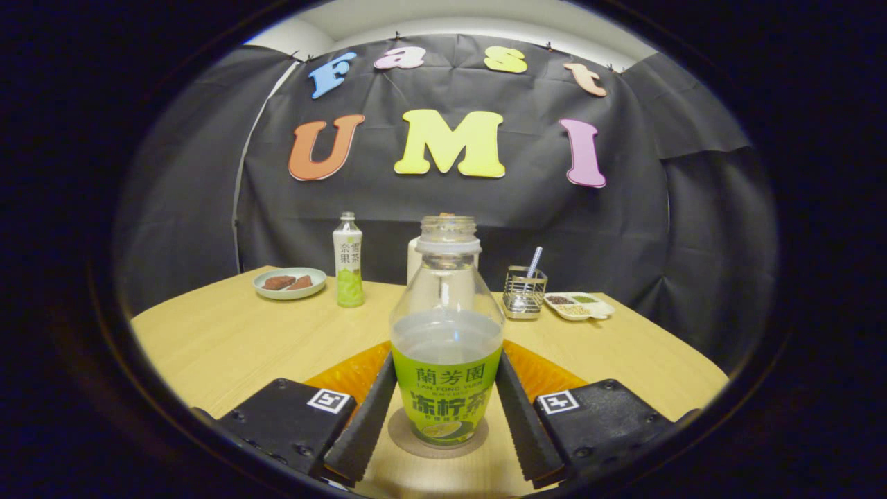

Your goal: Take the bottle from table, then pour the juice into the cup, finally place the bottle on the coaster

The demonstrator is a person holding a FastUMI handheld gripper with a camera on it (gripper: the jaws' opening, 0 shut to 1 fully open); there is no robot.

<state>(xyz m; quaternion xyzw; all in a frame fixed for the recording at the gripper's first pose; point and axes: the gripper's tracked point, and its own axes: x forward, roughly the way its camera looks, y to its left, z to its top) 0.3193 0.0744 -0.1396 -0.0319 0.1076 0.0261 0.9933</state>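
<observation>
The tool (445, 409) is held low and level over the pale wooden desk (229, 339), its two black ribbed fingers (360, 423) set on either side of the clear uncapped plastic bottle with a green label (447, 360). The pads are seen just beside the label; whether they press on it cannot be told. The bottle is stood upright on a round brown coaster (436, 443) between the fingers. A white cup (414, 260) is partly hidden beyond the bottle. Further ahead are found a slim green drink bottle (348, 260), a pale plate of brown snacks (290, 283), a wire holder (524, 291) and a divided white dish (578, 305).
</observation>
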